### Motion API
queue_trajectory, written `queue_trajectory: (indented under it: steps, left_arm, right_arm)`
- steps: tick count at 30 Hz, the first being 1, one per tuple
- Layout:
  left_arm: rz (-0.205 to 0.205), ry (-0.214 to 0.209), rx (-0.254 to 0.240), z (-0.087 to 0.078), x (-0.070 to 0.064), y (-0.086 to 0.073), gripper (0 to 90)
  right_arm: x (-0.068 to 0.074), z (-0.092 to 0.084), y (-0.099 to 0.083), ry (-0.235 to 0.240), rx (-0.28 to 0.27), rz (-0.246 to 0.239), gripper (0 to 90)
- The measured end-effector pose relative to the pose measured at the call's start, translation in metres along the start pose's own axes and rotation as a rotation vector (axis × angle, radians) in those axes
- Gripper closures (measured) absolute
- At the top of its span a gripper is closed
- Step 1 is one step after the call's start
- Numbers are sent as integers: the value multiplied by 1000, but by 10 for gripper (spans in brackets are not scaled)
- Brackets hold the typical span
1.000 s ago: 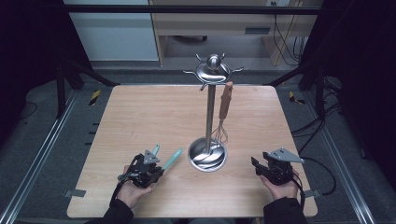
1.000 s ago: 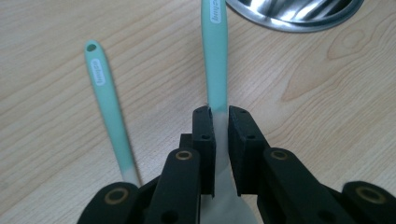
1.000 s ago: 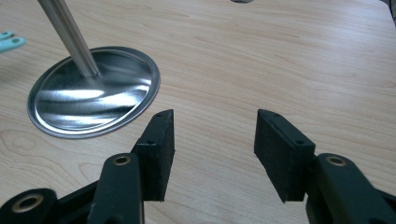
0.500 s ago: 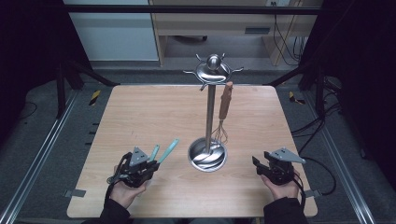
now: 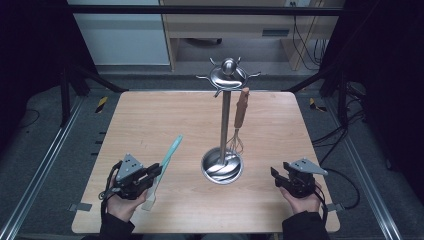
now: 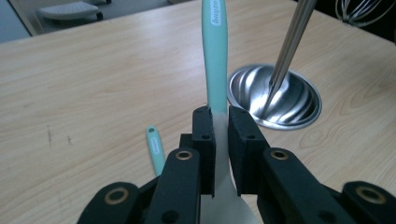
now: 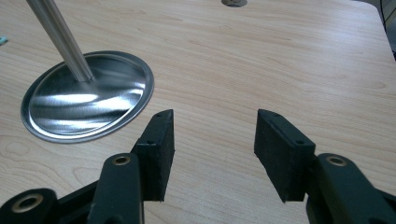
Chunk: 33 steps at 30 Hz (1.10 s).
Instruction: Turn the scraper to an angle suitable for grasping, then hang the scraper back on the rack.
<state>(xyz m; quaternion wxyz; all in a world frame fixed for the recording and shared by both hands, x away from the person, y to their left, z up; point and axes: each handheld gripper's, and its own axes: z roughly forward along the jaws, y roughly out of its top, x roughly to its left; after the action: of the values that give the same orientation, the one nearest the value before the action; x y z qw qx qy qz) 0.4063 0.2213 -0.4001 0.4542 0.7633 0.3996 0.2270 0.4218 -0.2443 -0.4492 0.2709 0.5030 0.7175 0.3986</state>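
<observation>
- High view: my left gripper (image 5: 156, 172) sits at the near left of the table (image 5: 150, 115), clamped on a spatula (image 5: 165, 162).
- Spatula has a teal handle and a pale blade. Handle points up and away toward the table's middle; blade end hangs low, at the near side of the gripper. I cannot tell whether the blade tip touches the wood.
- Left gripper view: both pads (image 6: 204, 140) press on the spatula (image 6: 215, 60) where the teal handle meets the pale blade. Jaws narrow, gap taken up by the neck.
- Same view: what looks like a second, smaller teal handle (image 6: 154, 150) shows on the wood to the left of the jaws.
- Stand (image 5: 225, 125) is mid-table: round steel base, upright pole, hook ring on top. Spatula is just left of the base, apart from it.
- Whisk (image 5: 239, 122) with a brown handle hangs from a hook on the stand's right side, wires near the base.
- Right gripper (image 5: 276, 175) rests at the near right, well apart from the stand.
- Right gripper view: jaws wide, bare wood between them; stand's base (image 7: 88, 107) lies ahead to their left.
</observation>
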Motion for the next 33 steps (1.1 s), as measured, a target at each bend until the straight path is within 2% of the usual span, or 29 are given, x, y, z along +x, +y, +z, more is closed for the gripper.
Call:
queue_trajectory:
  steps: [12, 19, 25, 33]
  left_arm:
    - [-10, -23, -143, -31, -3, 19, 810]
    - [8, -37, -234, -53, -10, 32, 811]
    - [16, -45, -286, -68, -13, 42, 810]
    - [14, -65, -330, -78, -14, 50, 810]
  right_arm:
    - [-1, 0, 0, -2, -2, -1, 480]
    - [-2, 1, 0, -9, -3, -13, 481]
    - [-1, 0, 0, 0, 2, -7, 480]
    - [-1, 1, -1, -7, 1, -17, 481]
